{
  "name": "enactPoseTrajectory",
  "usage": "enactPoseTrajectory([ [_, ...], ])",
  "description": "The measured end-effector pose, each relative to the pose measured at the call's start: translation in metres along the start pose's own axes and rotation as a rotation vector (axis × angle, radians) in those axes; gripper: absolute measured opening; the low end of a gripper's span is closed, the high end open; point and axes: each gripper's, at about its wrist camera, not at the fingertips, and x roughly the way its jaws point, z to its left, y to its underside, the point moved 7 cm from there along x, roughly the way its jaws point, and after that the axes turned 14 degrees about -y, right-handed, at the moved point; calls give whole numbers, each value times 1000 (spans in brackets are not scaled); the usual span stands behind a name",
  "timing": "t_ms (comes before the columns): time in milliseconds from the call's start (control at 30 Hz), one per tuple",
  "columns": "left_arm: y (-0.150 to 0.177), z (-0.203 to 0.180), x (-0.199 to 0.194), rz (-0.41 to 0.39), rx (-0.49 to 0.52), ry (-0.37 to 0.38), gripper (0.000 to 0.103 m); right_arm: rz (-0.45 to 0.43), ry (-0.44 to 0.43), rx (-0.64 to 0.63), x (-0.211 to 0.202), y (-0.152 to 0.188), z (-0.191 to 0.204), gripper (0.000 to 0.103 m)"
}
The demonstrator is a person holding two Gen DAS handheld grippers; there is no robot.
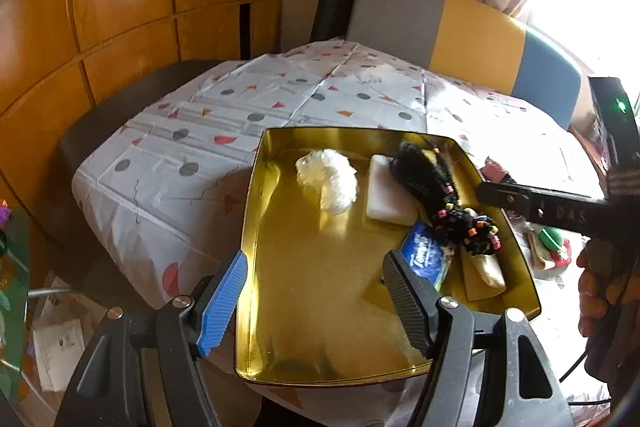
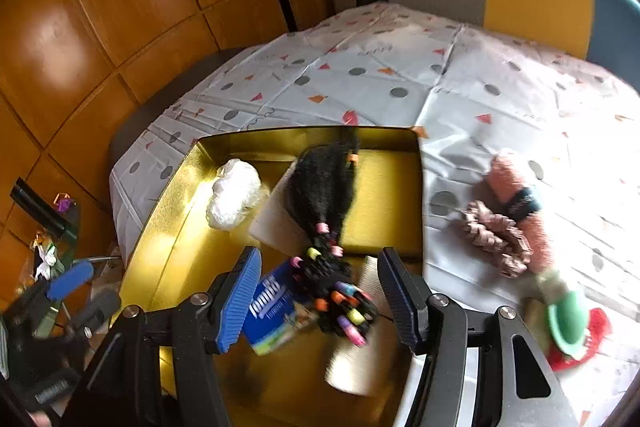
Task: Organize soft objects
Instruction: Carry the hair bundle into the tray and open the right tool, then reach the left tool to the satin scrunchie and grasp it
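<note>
A gold tray point(image 1: 312, 307) point(image 2: 180, 227) sits on the patterned tablecloth. In it lie a white crumpled bag point(image 1: 328, 181) point(image 2: 234, 193), a white pad point(image 1: 388, 193), a black hairpiece with coloured beads point(image 1: 440, 195) point(image 2: 328, 223), a blue tissue pack point(image 1: 424, 251) point(image 2: 272, 311) and a beige roll point(image 1: 486, 267) point(image 2: 356, 355). My left gripper point(image 1: 316, 301) is open and empty over the tray's near part. My right gripper point(image 2: 320, 301) is open above the beaded end and the tissue pack. Outside the tray lie a pink roll point(image 2: 520, 195), a pink scrunchie point(image 2: 496, 239) and a green and red item point(image 2: 568, 327).
A grey, yellow and blue chair back point(image 1: 472, 39) stands behind the table. Wooden panels point(image 1: 120, 7) line the left wall. A cluttered side table point(image 2: 48, 251) stands at lower left. The right gripper's body point(image 1: 560, 207) reaches in from the right in the left wrist view.
</note>
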Motion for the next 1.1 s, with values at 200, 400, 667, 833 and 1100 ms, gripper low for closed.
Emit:
enactPoseTrajectory([
  [200, -3, -13, -10, -22, 32, 9, 71, -39, 48, 3, -34, 18, -20, 62],
  [400, -5, -33, -20, -42, 81, 30, 71, -69, 100, 49, -67, 38, -51, 62],
  [667, -1, -63, -30, -52, 151, 57, 71, -121, 173, 137, -109, 61, -102, 62],
  [833, 1, -85, -35, -53, 204, 71, 71, -156, 228, 184, -134, 71, -136, 63],
  [1100, -12, -121, -48, -83, 252, 142, 71, -221, 341, 305, -172, 99, -207, 69],
])
